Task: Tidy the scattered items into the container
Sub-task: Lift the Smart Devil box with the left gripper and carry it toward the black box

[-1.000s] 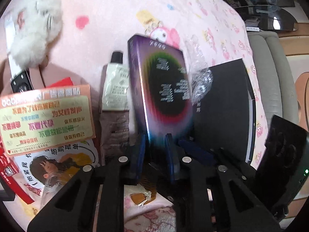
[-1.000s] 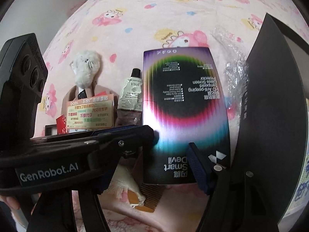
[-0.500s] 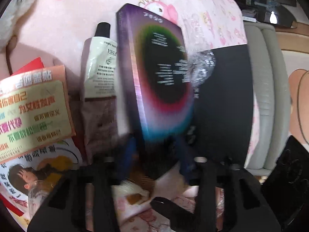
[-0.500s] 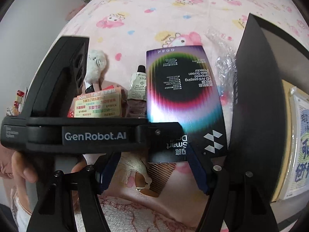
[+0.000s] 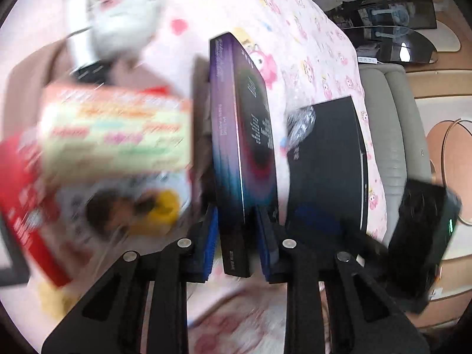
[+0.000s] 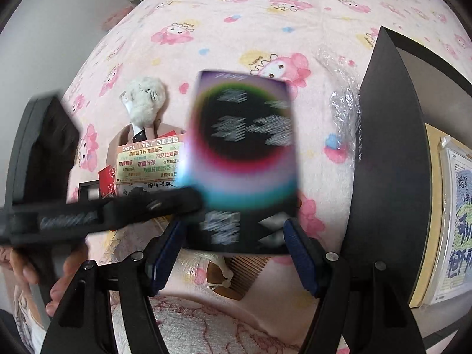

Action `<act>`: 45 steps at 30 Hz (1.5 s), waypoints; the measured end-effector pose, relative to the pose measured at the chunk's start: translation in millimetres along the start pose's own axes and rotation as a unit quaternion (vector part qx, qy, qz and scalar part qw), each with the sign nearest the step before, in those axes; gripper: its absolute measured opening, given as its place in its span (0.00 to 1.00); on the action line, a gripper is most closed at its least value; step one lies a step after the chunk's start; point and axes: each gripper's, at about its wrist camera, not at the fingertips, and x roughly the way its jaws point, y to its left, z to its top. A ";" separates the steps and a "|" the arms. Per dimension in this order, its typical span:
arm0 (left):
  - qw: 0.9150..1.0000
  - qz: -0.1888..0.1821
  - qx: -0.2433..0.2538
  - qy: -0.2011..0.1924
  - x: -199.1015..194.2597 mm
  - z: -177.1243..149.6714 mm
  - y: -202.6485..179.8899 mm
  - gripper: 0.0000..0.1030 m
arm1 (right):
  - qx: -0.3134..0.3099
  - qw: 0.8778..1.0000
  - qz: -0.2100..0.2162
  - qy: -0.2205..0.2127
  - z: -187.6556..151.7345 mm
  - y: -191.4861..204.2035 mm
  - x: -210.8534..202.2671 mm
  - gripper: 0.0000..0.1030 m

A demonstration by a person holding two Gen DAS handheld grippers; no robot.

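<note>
Early stage, judging by the spread: most items not yet in the container. Left gripper point(image 5: 236, 236) closing on the purple box point(image 5: 244, 147), blue pads either side of its lower end, box held on edge and lifted off the pink blanket point(image 5: 295, 29); pads look in contact, though motion blur leaves the left pad's touch slightly uncertain. Right gripper point(image 6: 233, 253) spread wide, nothing between the fingers, hovering below the box's bottom edge in its own view; the box sits in front, not gripped by it. Still loose on the blanket: white plush toy point(image 6: 146, 100), orange-green sticker card point(image 6: 147, 159) on top of a red packet point(image 6: 107, 180), wooden comb point(image 6: 244, 277) with a tassel just under the lifted box, clear plastic wrap point(image 6: 345, 103) beside the black lid. Container likely the black box point(image 5: 327, 159) at the right, next to the wrap; the left view shows only a flat dark top, the right view a tall black panel point(image 6: 389, 159) standing on edge. Cannot tell the contents: interior not visible in either view. A yellowish tray with a printed sheet point(image 6: 454, 206) behind that panel, purpose unclear. Remaining: get the purple box over to the container, then plush, cards, comb.
</note>
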 end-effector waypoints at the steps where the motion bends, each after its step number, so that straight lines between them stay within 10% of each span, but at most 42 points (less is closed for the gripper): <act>1: 1.000 0.004 0.001 0.006 -4.2 -4.0 12.0 0.26 | 0.001 1.000 0.000 0.001 0.4 -0.5 1.4 0.65; 12: 0.997 0.041 -0.023 -0.061 -10.4 3.8 34.2 0.28 | 0.015 0.999 0.007 0.030 5.8 -4.8 32.9 0.65; 27: 0.999 0.026 -0.013 -0.044 20.5 7.7 21.5 0.31 | 0.036 0.997 0.043 0.045 20.3 -12.6 56.4 0.76; 45: 0.996 0.053 0.013 -0.068 -11.0 -14.1 1.8 0.35 | -0.004 0.996 0.089 0.031 13.0 7.0 36.9 0.55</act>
